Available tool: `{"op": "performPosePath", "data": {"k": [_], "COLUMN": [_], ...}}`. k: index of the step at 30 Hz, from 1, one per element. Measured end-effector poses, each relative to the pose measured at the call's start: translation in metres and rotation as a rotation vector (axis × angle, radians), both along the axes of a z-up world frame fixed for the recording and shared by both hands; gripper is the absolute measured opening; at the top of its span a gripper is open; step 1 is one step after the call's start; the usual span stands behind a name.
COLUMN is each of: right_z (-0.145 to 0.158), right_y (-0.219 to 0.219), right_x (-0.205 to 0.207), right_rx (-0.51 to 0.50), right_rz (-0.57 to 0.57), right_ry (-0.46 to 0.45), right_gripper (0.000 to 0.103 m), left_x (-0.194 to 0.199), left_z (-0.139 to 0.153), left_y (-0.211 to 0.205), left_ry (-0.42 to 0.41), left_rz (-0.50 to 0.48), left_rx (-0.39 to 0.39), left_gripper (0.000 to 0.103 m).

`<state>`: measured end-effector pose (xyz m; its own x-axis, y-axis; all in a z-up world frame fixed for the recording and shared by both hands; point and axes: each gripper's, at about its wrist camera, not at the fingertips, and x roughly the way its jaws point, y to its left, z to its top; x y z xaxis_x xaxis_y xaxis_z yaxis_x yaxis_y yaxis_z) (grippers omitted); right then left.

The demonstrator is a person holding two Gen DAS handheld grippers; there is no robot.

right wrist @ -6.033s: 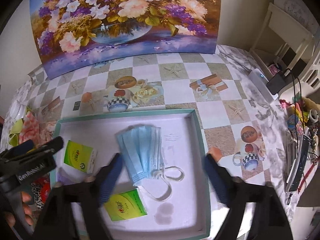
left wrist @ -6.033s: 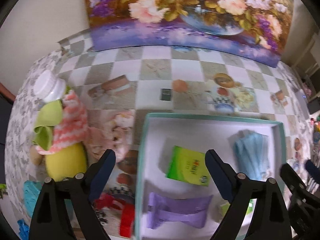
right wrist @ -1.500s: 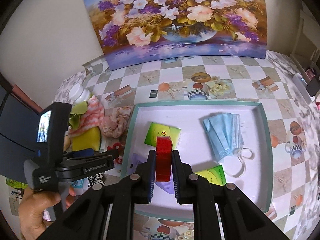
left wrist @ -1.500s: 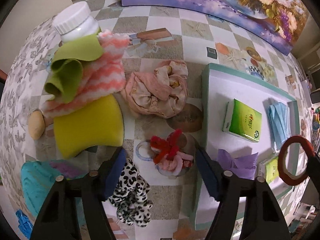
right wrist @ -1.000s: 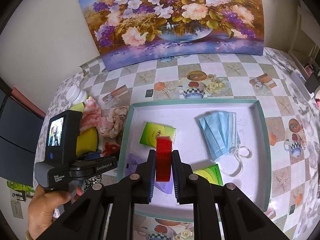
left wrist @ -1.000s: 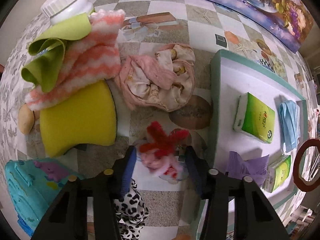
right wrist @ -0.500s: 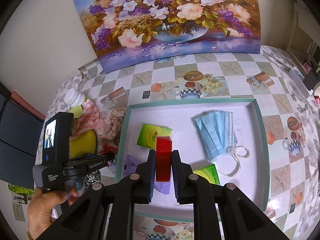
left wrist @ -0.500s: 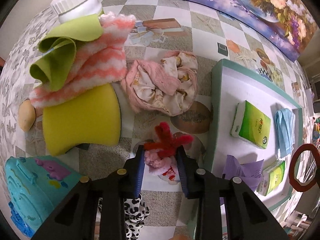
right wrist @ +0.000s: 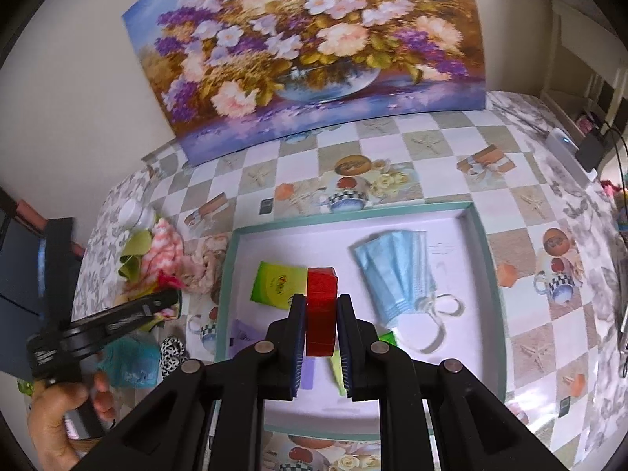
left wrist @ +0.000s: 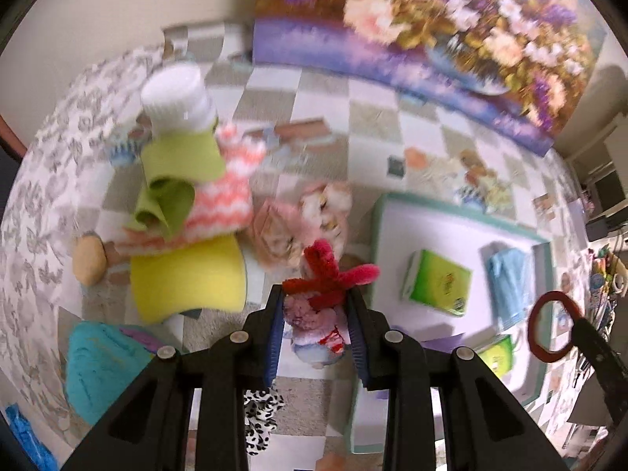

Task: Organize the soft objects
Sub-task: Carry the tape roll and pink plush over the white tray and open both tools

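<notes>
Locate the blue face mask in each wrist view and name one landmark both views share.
Left wrist: blue face mask right of centre, in the tray, beyond the green packet.
Right wrist: blue face mask right of centre, in the tray.
Shared landmark: flower painting against the wall.

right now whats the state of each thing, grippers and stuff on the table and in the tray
left gripper: shut on the pink and red plush toy, lifted off the table
right gripper: shut on the red ring, above the tray
face mask: flat in tray
green tissue pack: flat in tray
white bottle: upright, capped
</notes>
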<state>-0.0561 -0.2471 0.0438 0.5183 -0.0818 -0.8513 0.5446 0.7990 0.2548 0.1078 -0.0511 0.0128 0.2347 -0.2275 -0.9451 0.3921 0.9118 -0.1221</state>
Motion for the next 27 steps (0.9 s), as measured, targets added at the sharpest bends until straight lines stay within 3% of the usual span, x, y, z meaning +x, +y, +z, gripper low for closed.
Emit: {"op": "performPosePath", "data": {"k": [9,17,27], "right_z": [-0.009,-0.027,-0.047], "right_y": [-0.048,-0.082,-0.089], "right_x": [-0.028,-0.049,-0.046], "right_rx": [-0.047,-0.057,-0.067], "right_rz": [-0.166,-0.252,-0.246], "right_ry": [0.069,0.149,0.222], "right_gripper": [0.016,0.016,0.017], "left_x": [-0.025,-0.055,-0.083], "left_z": [0.017,-0.003,-0.037], "left_y": [-0.044,-0.101,-0.145], "left_ry": [-0.046,-0.013,0.033], "left_rz": [-0.087,-0.221,-0.336], "left_rx": [-0.042,-0.004,0.054], "left_gripper": [0.032,0.032,0.032]}}
